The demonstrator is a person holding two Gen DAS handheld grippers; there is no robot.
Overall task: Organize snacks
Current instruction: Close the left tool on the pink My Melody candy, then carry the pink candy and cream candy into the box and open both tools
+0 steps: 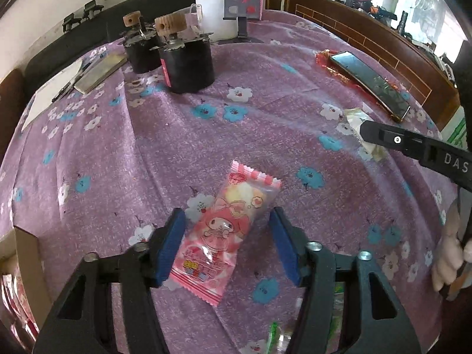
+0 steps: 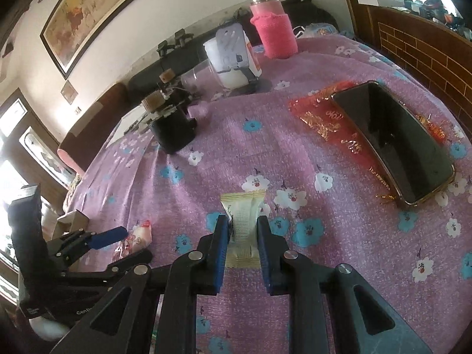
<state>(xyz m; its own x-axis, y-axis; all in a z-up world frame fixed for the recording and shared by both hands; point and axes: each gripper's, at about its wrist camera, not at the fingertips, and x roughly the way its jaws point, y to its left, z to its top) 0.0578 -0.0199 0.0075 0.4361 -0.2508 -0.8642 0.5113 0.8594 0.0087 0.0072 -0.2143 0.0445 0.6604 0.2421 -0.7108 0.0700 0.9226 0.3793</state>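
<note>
two wrapped snacks [image 1: 227, 233] [image 2: 243, 224], perhaps sweets

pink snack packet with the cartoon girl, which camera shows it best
The left wrist view: the pink snack packet lies full-face on the purple cloth between the left gripper fingers, print readable. The right wrist view catches only a small, crumpled part of it, beside a blue finger.

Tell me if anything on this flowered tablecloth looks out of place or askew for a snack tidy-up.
A phone lies partly on a crumpled red foil wrapper near the table's far right, which looks like clutter rather than snacks. The pink snack packet lies diagonally on the cloth. Nothing appears spilled or torn.
</note>
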